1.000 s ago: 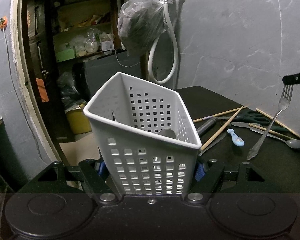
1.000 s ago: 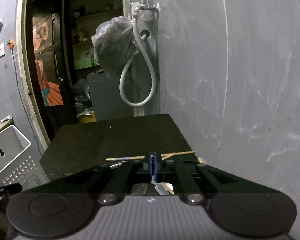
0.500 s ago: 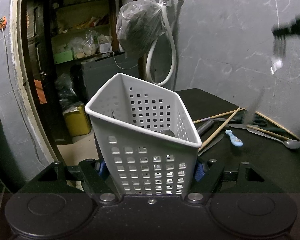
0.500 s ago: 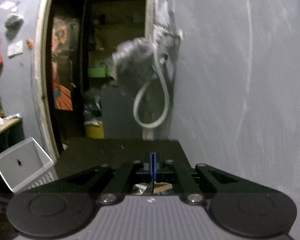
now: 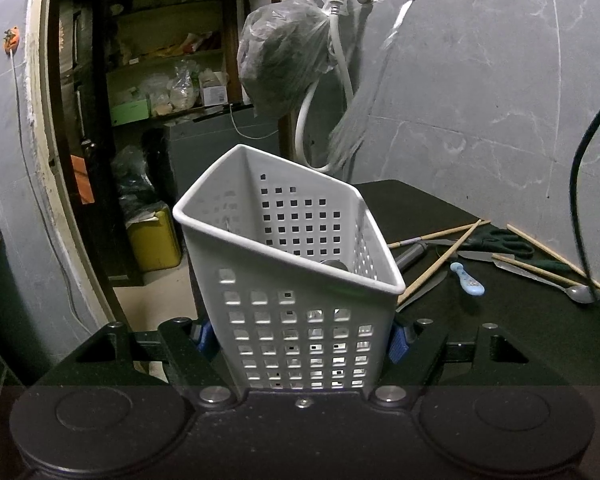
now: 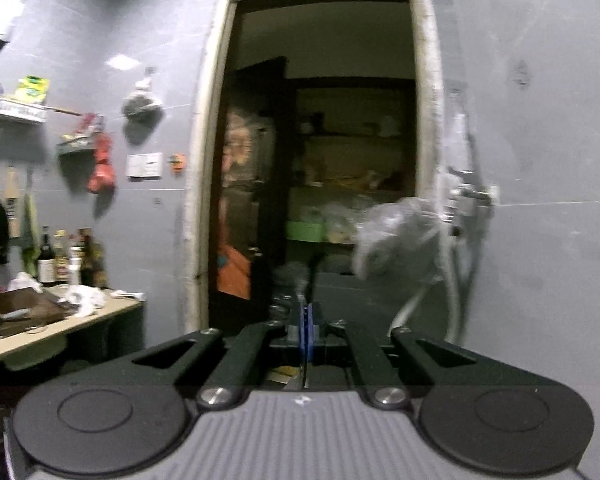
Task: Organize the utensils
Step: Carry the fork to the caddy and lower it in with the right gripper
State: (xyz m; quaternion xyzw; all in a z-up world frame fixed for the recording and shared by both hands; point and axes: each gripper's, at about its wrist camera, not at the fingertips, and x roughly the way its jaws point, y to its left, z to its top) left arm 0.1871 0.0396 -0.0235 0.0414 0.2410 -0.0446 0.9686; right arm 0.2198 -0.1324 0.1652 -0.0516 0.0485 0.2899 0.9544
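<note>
My left gripper [image 5: 300, 340] is shut on a white perforated utensil basket [image 5: 292, 276] and holds it tilted beside the black table [image 5: 500, 320]. A metal utensil lies inside the basket. My right gripper [image 6: 307, 322] is shut on a silver fork, its blue pads pressed on the metal. The fork [image 5: 384, 52] shows blurred in the left wrist view, high above the basket to the right. Chopsticks [image 5: 440, 260], a blue-handled utensil [image 5: 468, 280], a spoon [image 5: 576, 292], knives and dark scissors [image 5: 500, 238] lie on the table.
A grey wall with a tap, white hose [image 5: 340, 80] and a hanging plastic bag [image 5: 284, 64] stands behind the table. An open doorway [image 6: 320, 160] leads to shelves. A counter with bottles [image 6: 60, 300] is at the left. A black cable [image 5: 580, 160] hangs at the right.
My right gripper has lifted the fork off the table and swung it up and left, above the basket. Its view now faces the doorway. The left gripper and basket stayed put.
</note>
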